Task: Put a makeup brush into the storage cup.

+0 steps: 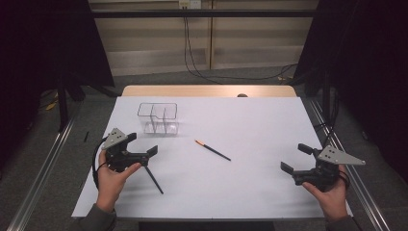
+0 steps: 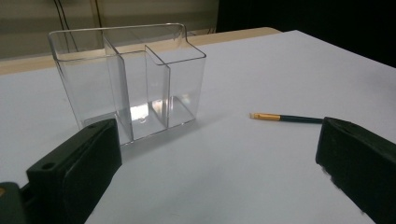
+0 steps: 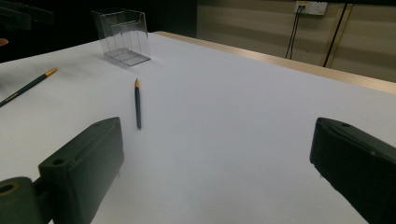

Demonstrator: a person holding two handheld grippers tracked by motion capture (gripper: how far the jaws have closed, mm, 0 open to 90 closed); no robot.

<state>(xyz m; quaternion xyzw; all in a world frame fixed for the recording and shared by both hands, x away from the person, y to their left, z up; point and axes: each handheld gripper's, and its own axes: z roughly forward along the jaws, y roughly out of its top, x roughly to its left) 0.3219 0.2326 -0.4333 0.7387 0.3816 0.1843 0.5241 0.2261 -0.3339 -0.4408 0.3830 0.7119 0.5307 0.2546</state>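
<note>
Both tools rest low at the near edge of the white tabletop [image 1: 250, 120], one at each side, leaving the working area between them free. The left tool [image 1: 144, 151] is spread and holds nothing; it faces the clear plastic three-compartment organiser [image 1: 159, 118], which stands upright at 11 o'clock from the tabletop centre. The right tool [image 1: 296, 159] is likewise spread and holds nothing, its jaws directed toward 9 o'clock.

Count of loose items: two dark slender pencils.
1. The orange-tipped dark pencil [image 1: 212, 149] lies flat near the centre, apart from both tools.
2. The second dark pencil [image 1: 154, 179] lies flat at 7 o'clock, just beside the left tool.

Count of containers: one organiser, all compartments empty. Its open top judged ready to receive the pencils, tip down
</note>
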